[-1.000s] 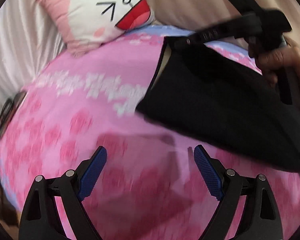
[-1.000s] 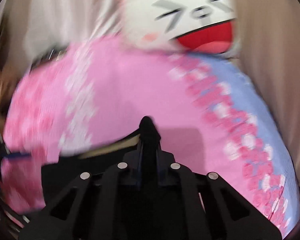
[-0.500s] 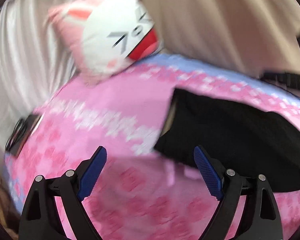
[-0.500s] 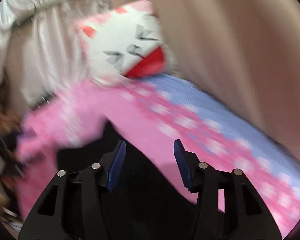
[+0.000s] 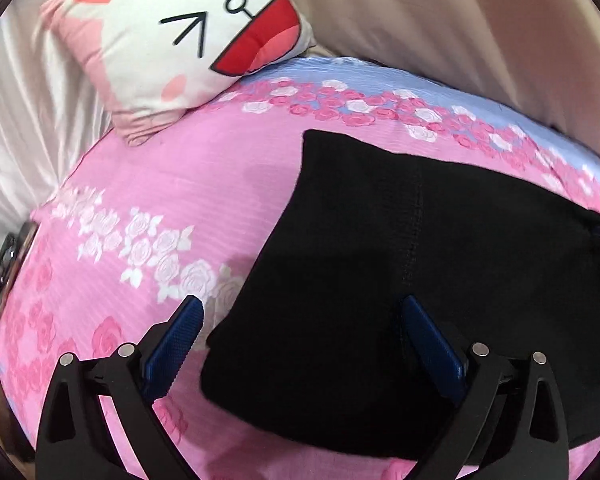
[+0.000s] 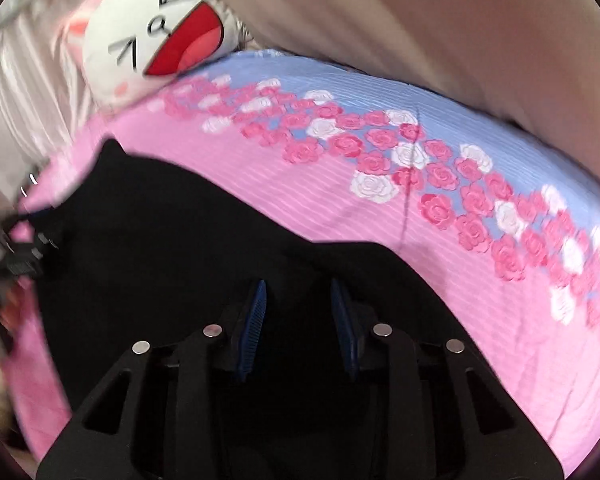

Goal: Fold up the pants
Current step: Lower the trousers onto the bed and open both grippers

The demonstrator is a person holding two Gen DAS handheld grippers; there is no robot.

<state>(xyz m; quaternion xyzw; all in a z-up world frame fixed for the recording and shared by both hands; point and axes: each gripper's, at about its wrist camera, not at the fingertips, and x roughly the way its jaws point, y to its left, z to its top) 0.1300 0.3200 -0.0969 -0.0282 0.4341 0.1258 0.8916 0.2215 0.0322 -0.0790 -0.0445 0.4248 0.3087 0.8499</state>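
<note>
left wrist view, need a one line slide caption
Open left gripper hovers over black pants on a pink floral bedspread.

Two fisheye wrist views over one bed, both facing the headboard end.

The left wrist camera looks forward and down between its gripper's blue-padded fingers (image 5: 172, 344), close above the pink rose-print bedspread (image 5: 172, 176), with the black folded pants (image 5: 400, 280) filling its lower right. The right wrist camera sits close over the same pants (image 6: 172, 240), tilted, looking toward the bedspread's blue edge (image 6: 340, 80). Both views share the white cat-face cushion (image 5: 188, 40) (image 6: 156, 44) and the beige curtain (image 5: 460, 20) (image 6: 420, 20).
</note>
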